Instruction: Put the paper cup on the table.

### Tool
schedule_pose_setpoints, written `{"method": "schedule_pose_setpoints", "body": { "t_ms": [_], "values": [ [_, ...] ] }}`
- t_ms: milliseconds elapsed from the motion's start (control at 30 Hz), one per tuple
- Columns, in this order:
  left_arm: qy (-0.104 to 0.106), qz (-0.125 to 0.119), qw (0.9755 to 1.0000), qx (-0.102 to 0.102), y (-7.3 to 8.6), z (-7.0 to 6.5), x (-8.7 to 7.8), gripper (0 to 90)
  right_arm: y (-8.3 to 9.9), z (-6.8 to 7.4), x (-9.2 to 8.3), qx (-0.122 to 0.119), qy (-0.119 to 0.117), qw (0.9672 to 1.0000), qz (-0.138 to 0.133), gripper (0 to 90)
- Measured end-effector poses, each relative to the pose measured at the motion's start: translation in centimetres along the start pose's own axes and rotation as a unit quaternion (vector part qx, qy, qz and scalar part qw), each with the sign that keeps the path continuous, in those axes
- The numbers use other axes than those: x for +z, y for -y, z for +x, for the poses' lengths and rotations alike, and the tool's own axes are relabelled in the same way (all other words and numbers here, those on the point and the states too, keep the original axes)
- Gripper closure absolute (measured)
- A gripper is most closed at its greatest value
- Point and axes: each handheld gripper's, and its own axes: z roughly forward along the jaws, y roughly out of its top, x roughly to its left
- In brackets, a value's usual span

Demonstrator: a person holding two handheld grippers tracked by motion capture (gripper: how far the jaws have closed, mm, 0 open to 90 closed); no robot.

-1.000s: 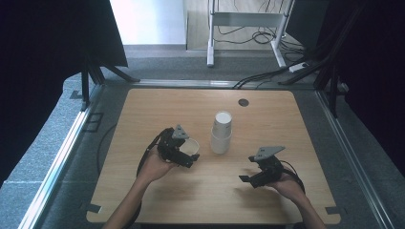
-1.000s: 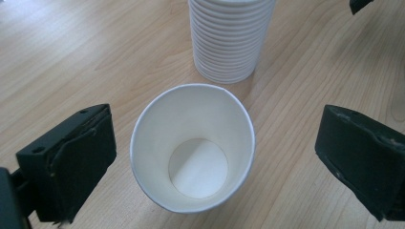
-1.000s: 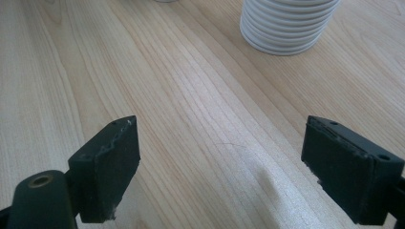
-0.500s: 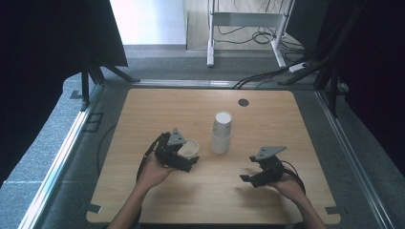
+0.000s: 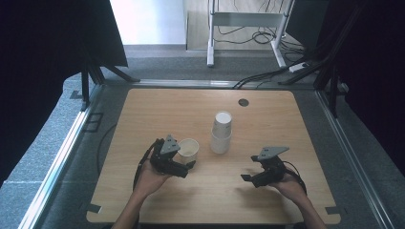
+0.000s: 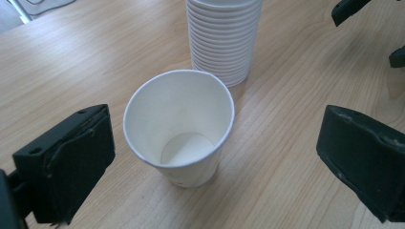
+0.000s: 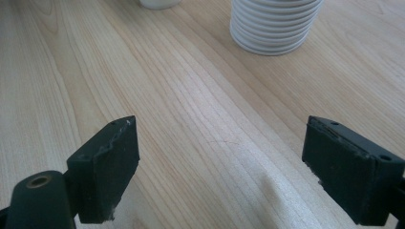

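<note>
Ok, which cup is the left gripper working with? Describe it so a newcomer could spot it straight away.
On the wooden table, find the tall stack of white paper cups near the middle. To its left stands a single white paper cup, upright and empty, between the open jaws of the left gripper. It is the only cup standing alone, apart from the stack.

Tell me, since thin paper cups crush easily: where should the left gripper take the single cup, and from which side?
Probably across the upper wall, just under the rolled rim, of the single cup, coming in level from the person's side. It stands upright, mouth open, between the open jaws of the left gripper, apart from the cup stack. The rim likely stiffens that part.
</note>
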Motion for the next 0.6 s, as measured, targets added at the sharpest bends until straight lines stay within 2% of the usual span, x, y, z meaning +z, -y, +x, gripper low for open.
{"method": "schedule_pose_setpoints", "body": {
  "t_ms": [233,600],
  "values": [
    [0.002,-0.007,1.0,0.005,0.9,-0.6,-0.6,0.0,0.1,0.0,-0.5,0.0,0.008,1.0,-0.003,9.9],
    [0.005,-0.009,0.9999,-0.003,3.1,-1.7,-0.7,0.0,0.4,0.5,-0.6,-0.014,0.026,0.9996,0.004,2.8]
  ]
}}
